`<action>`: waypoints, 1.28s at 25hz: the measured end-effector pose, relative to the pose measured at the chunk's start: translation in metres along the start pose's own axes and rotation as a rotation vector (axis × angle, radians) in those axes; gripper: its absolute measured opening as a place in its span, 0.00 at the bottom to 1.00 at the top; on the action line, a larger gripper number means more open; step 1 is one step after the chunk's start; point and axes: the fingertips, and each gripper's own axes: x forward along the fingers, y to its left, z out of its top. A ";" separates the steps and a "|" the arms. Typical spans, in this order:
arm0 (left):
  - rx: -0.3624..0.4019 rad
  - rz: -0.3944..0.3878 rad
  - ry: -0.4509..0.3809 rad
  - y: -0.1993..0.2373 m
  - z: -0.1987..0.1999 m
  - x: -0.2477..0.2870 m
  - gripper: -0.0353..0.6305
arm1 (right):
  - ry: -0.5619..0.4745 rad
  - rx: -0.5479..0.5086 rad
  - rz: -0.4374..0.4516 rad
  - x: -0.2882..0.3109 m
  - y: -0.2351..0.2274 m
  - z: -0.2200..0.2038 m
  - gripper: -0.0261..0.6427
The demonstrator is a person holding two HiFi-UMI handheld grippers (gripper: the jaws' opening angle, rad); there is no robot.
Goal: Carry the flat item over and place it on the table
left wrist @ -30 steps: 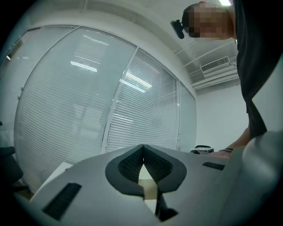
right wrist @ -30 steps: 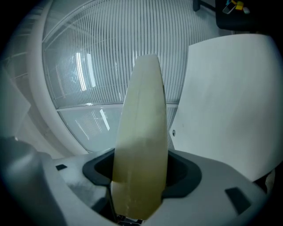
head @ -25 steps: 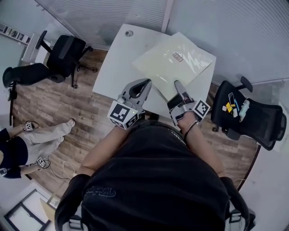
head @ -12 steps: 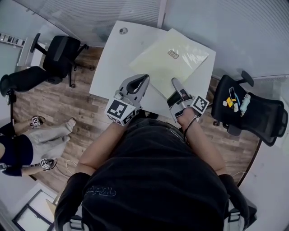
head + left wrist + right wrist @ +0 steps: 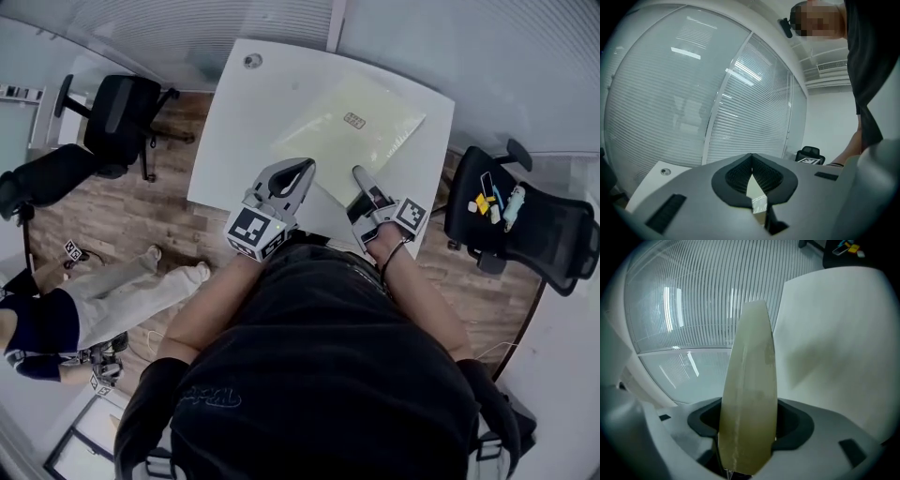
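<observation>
The flat item (image 5: 349, 129) is a pale yellow sheet-like pack with a small label. In the head view it lies over the white table (image 5: 248, 127), right of the middle. My right gripper (image 5: 362, 178) is shut on its near edge at the table's front. In the right gripper view the flat item (image 5: 749, 394) stands edge-on between the jaws, with the table (image 5: 834, 333) to its right. My left gripper (image 5: 302, 169) is shut with nothing in it, its tips just left of the item's near corner. The left gripper (image 5: 751, 158) view shows the closed tips and a sliver of the item beyond.
A black office chair (image 5: 530, 230) with small coloured things on its seat stands right of the table. Two more black chairs (image 5: 108, 117) stand to the left. A seated person's legs (image 5: 112, 295) reach in at the left. Glass walls with blinds (image 5: 234, 19) close off the far side.
The flat item has come down and toward me: earlier its far corner reached past the table's right edge, now it lies within the tabletop. The person's legs at left have stretched out.
</observation>
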 end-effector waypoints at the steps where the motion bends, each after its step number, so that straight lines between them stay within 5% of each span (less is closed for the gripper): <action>1: 0.000 -0.005 0.005 0.003 -0.001 0.001 0.07 | 0.003 -0.001 -0.007 0.002 -0.004 0.000 0.48; 24: -0.045 -0.080 0.077 0.023 -0.024 0.015 0.07 | 0.076 -0.109 -0.137 0.020 -0.066 -0.015 0.48; 32: -0.050 -0.101 0.090 0.021 -0.028 0.015 0.07 | 0.104 -0.215 -0.280 0.012 -0.101 -0.007 0.48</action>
